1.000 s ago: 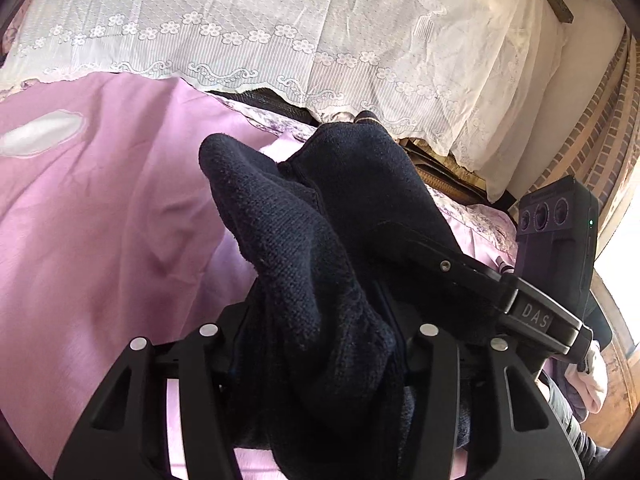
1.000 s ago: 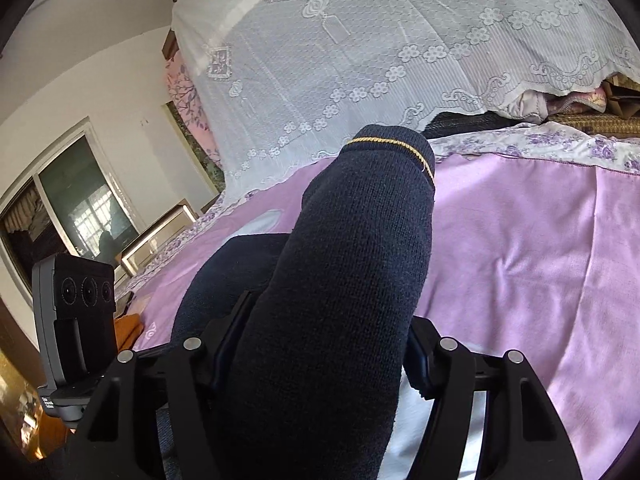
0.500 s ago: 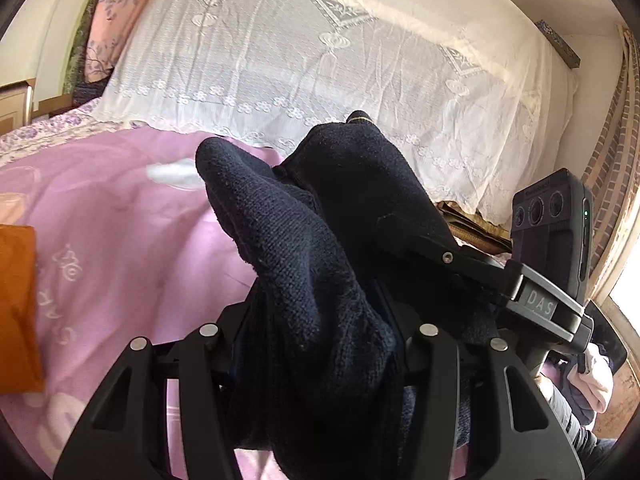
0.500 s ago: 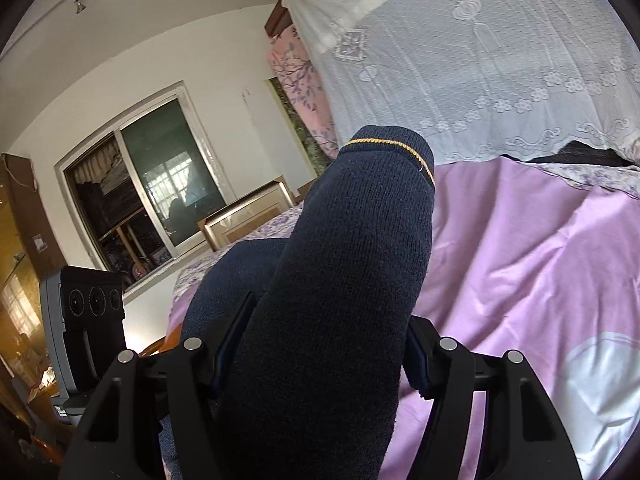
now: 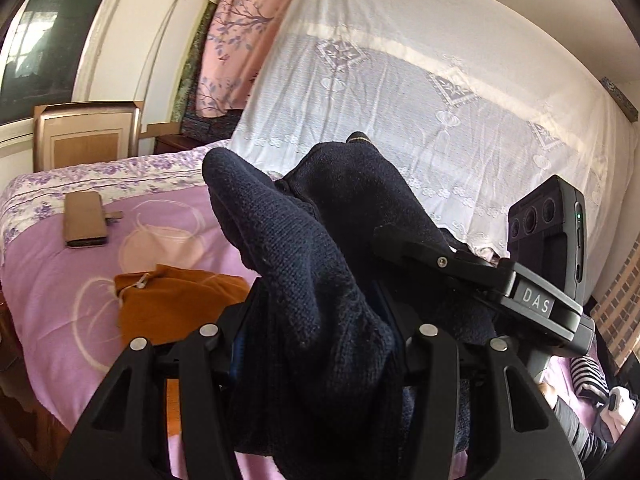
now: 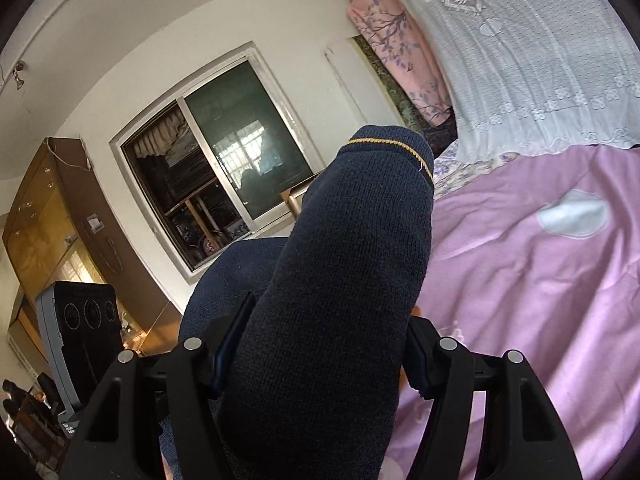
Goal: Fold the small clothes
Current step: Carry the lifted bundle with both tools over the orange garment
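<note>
At lower centre of the left wrist view, the left gripper (image 5: 320,344) is clamped on a dark navy knit garment (image 5: 304,280), whose bunched fabric rises from between the fingers toward mid-frame and hides the fingertips. To the right of centre in the same view, the right gripper (image 5: 404,236) crosses diagonally from the lower right, its tip pressed against the same garment; a grey camera unit (image 5: 548,236) is mounted on it. Behind, at left, a pink bedspread (image 5: 48,280) carries an orange folded cloth (image 5: 176,300) and, further toward the upper left, a tan wallet (image 5: 86,220). White lace fabric (image 5: 440,100) fills the upper right. At lower centre of the right wrist view, the right gripper (image 6: 320,356) is closed on a tube of the navy garment (image 6: 344,280), which ends in a cuff edged with yellow stitching (image 6: 392,146). The bedspread (image 6: 540,280) occupies the right side, a window (image 6: 216,152) the upper left.
</note>
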